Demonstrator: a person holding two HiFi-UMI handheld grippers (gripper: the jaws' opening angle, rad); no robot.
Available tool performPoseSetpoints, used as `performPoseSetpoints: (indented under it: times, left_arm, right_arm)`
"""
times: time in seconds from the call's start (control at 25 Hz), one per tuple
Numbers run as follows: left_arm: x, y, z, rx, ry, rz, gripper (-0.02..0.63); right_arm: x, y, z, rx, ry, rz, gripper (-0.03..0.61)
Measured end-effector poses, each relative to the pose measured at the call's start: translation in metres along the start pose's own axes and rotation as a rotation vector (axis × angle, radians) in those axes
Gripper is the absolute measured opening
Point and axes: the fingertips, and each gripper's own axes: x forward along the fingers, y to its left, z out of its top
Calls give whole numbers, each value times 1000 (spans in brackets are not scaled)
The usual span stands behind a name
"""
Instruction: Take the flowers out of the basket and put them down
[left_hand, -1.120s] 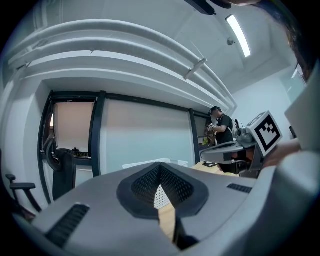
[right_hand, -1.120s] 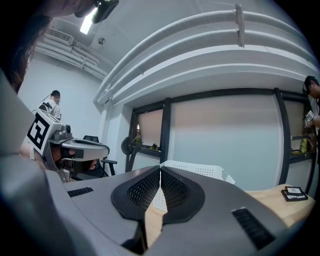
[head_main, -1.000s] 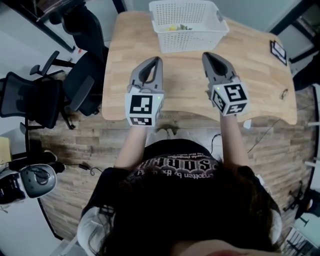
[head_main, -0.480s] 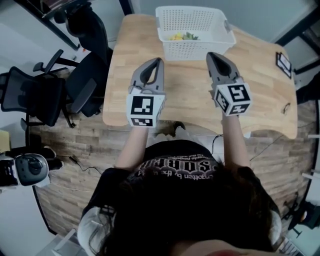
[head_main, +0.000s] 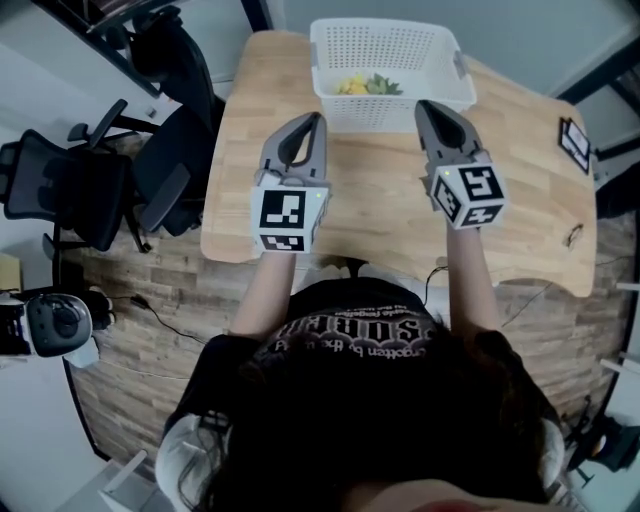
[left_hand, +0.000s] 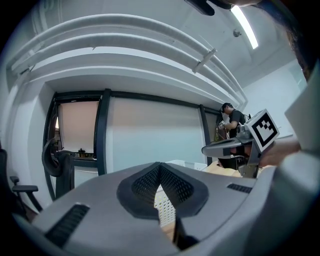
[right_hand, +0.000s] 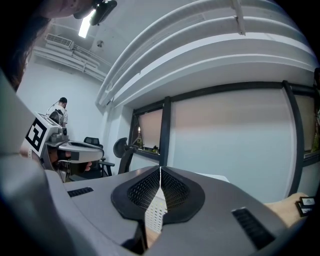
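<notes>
Both grippers are pressed together with nothing in them: our left gripper (head_main: 318, 122) and right gripper (head_main: 422, 108) point level at the white perforated basket (head_main: 372, 112), tips close to its near wall. The flowers (head_main: 366, 85), yellow blooms with green leaves, lie inside the basket, against that near wall. We judge this the reach, with no grasp yet; next, one gripper must clear the wall, spread its jaws and close on the stems. Both gripper views show only basket mesh, and the stem count is too small to tell
</notes>
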Motion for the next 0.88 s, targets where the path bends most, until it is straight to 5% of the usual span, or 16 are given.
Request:
performPoseSetpoints:
  times: [0.88]
  left_arm:
    - [53,23,-5,-10,28,71,0]
  right_arm:
    - [67,-47,8,-38,27,116,28]
